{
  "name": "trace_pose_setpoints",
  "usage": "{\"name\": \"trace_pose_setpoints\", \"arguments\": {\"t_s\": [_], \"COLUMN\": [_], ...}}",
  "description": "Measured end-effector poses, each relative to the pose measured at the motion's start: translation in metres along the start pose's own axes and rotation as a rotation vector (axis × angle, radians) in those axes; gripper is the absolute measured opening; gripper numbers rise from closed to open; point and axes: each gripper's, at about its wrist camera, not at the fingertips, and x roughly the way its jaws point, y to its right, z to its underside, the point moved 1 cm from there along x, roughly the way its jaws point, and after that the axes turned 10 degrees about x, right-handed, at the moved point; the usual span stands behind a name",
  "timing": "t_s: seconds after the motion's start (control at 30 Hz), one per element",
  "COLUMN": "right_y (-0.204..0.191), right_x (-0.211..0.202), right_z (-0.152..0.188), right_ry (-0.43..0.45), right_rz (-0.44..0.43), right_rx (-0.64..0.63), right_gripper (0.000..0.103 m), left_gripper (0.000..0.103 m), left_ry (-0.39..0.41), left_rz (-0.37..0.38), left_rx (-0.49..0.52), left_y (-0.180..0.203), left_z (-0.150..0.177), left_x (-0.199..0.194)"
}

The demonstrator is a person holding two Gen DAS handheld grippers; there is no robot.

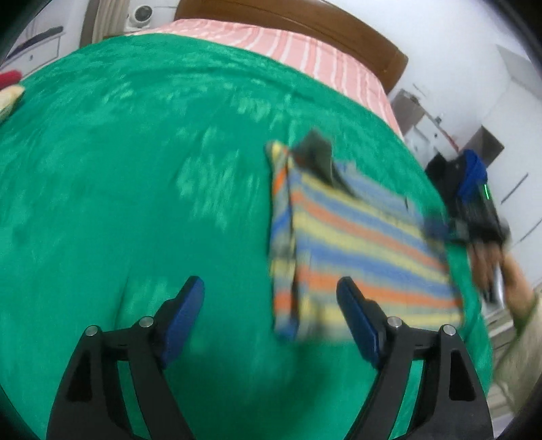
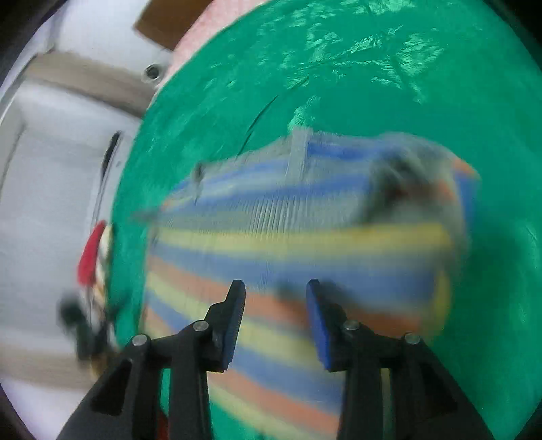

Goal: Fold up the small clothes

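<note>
A small striped garment [image 1: 359, 243] in blue, yellow and orange lies folded flat on the green blanket [image 1: 135, 169], with a dark patch near its far corner. My left gripper [image 1: 271, 287] is open and empty above the blanket, its right finger over the garment's near edge. My right gripper [image 2: 274, 287] is open and empty, hovering over the garment [image 2: 305, 243]. In the left wrist view the right gripper [image 1: 437, 228] shows at the garment's right edge, held by a hand. Both views are motion-blurred.
The blanket covers a bed with a pink striped sheet [image 1: 305, 50] and a wooden headboard [image 1: 305, 20]. A red and yellow item [image 1: 10, 88] lies at the bed's far left edge. White furniture [image 1: 474, 128] stands beyond the right side.
</note>
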Motion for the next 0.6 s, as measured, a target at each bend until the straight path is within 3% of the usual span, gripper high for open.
{"name": "trace_pose_setpoints", "arguments": {"t_s": [0.03,0.1,0.17,0.23,0.3,0.43,0.5,0.6], "right_y": [-0.002,-0.008,-0.016,-0.043,-0.079,-0.128,-0.145,-0.173], "right_x": [-0.001,-0.021,-0.034,-0.039,-0.030,0.028,0.062,0.119], "right_z": [-0.016,-0.038,-0.039,-0.027,0.002,0.051,0.062,0.048], "right_ry": [0.084,0.297,0.346,0.293,0.174,-0.098,-0.167,-0.159], "right_rz": [-0.005,-0.101,-0.156,-0.125,-0.039,0.059,0.075,0.088], "right_rx": [0.019,0.106,0.141,0.046,-0.140,-0.343,-0.384,-0.391], "right_gripper": [0.038,0.038,0.038,0.038,0.038,0.041,0.041,0.041], "left_gripper": [0.084,0.086,0.090,0.091,0.092,0.096,0.099,0.100], "left_ry": [-0.008,-0.005,0.030,0.066,0.092,0.124,0.126,0.132], "left_rz": [-0.006,-0.033,-0.074,-0.116,-0.135,-0.144,-0.124,-0.113], "left_rx": [0.008,0.030,0.061,0.081,0.081,0.094,0.095,0.099], "left_y": [-0.001,-0.005,-0.011,-0.014,-0.016,-0.015,-0.016,-0.018], "left_z": [0.008,0.019,0.029,0.036,0.043,0.049,0.052,0.056], "left_x": [-0.003,-0.005,-0.011,-0.013,-0.009,-0.005,-0.004,-0.003]}}
